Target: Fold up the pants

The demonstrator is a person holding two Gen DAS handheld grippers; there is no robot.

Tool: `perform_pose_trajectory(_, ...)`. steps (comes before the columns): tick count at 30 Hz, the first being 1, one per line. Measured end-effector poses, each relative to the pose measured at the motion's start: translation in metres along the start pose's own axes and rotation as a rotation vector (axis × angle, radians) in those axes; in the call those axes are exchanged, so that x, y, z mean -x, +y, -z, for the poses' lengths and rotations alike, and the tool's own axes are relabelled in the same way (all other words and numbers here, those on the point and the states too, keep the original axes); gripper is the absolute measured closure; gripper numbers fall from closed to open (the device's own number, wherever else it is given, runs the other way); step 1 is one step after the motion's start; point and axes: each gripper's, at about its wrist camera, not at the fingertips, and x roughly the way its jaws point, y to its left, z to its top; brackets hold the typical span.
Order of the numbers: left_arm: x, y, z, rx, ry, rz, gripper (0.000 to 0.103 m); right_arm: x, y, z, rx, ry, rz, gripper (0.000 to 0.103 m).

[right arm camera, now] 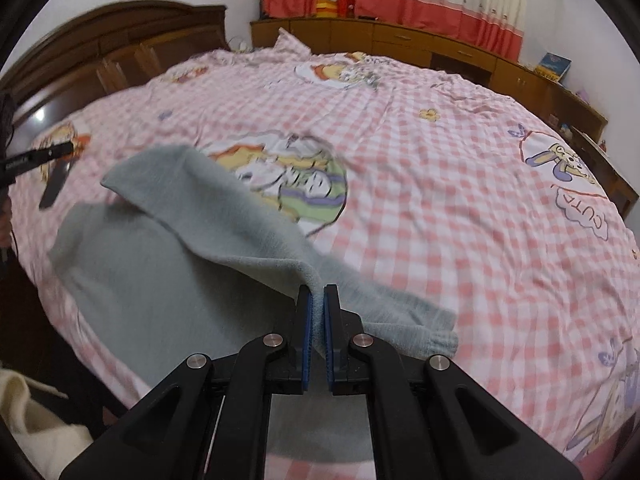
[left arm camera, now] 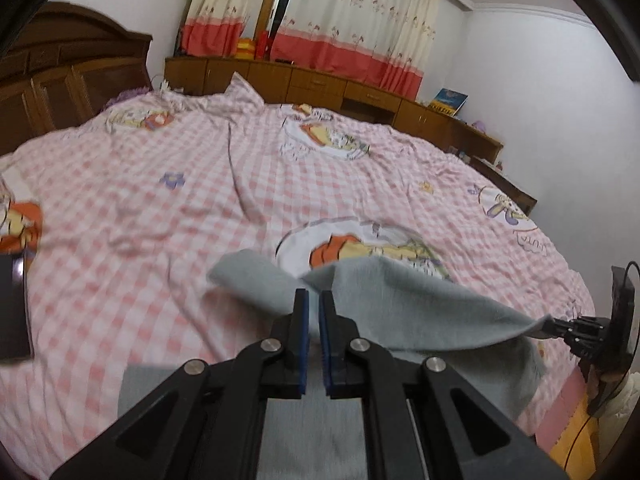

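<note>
Grey fleece pants point(left arm camera: 404, 300) lie at the near edge of a bed with a pink checked cover point(left arm camera: 192, 200). My left gripper point(left arm camera: 314, 300) is shut on a lifted fold of the pants, with cloth pinched between its blue pads. My right gripper point(right arm camera: 317, 298) is shut on another raised edge of the pants point(right arm camera: 160, 272), and the cloth hangs between the two grips. The right gripper also shows at the right edge of the left wrist view point(left arm camera: 560, 325), holding the cloth's corner. A cuffed leg end point(right arm camera: 436, 332) lies on the cover just right of the right gripper.
A dark wooden headboard point(right arm camera: 120, 40) stands at the left. Low wooden cabinets point(left arm camera: 320, 84) run along the far wall under flowered curtains point(left arm camera: 352, 20). A black flat object point(left arm camera: 14, 304) lies on the cover at the left. A cream garment point(right arm camera: 36, 424) sits beside the bed.
</note>
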Motion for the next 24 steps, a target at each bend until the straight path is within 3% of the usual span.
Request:
perform_pose_trajectory(8,-0.02,0.008,0.034,0.07,0.132,-0.002,0.094,-0.018,0.01,0.03,-0.017,0.077,-0.012,0.097)
perform_pose_trajectory(10,-0.027,0.011,0.04,0.101,0.155,0.002,0.087,-0.023,0.011,0.035,-0.028,0.096,-0.023,0.097)
perform_pose_trajectory(12,-0.034,0.013,0.043,0.13,0.177,0.01,0.073,-0.027,0.013,0.04,-0.035,0.113,-0.02,0.092)
perform_pose_trajectory(14,-0.04,0.015,0.046,0.158,0.184,0.029,0.064,-0.031,0.016,0.045,-0.024,0.127,0.021,0.077)
perform_pose_trajectory(17,-0.048,0.017,0.046,0.199,0.186,0.048,0.041,-0.035,0.024,0.051,0.012,0.122,0.074,0.069)
perform_pose_trajectory(24,-0.079,0.036,0.039,0.395,0.193,0.082,0.036,-0.04,0.023,0.054,-0.048,0.103,0.082,0.069)
